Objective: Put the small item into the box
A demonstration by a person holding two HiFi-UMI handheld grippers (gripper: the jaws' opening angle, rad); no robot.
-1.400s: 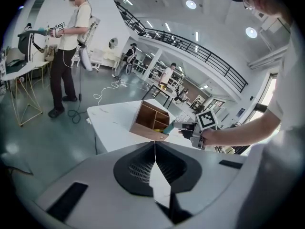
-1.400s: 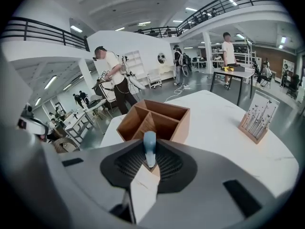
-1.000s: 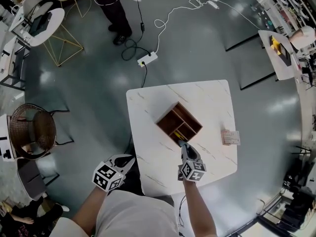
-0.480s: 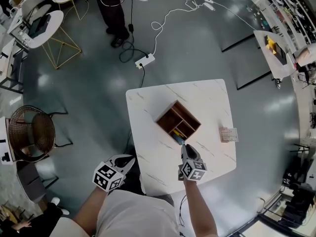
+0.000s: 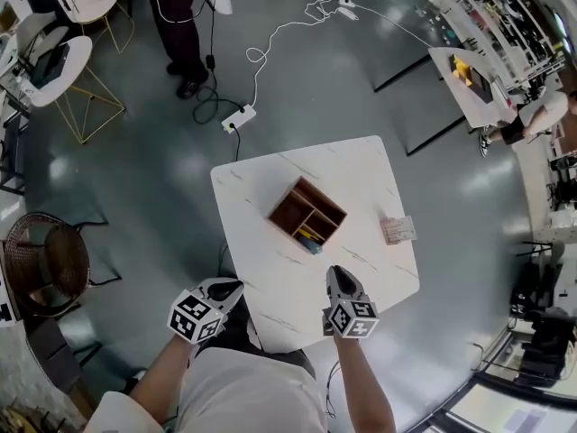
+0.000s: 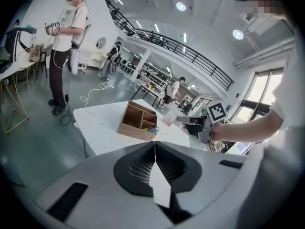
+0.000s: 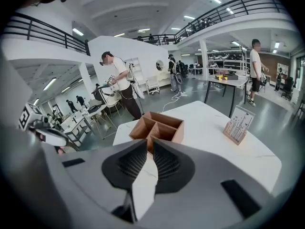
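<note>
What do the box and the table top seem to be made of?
The box looks like wood, brown and matt, with thin flat walls and dividers. The table top looks like white marble, or a laminate imitating it: thin grey veins; I cannot tell which.

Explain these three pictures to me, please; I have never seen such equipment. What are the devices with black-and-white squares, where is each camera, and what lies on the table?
Those devices are two-jaw grippers; a person, not a robot, holds both. The head view is from a camera on the person's head, looking down; each gripper view is from a camera on that gripper, looking along its jaws. The left gripper has its jaws together, the right gripper slightly apart; neither holds anything. On the white marble-patterned square table stand a brown wooden compartment box and a small upright printed card. A small blue and yellow item rests in the box's corner nearest the person.
</note>
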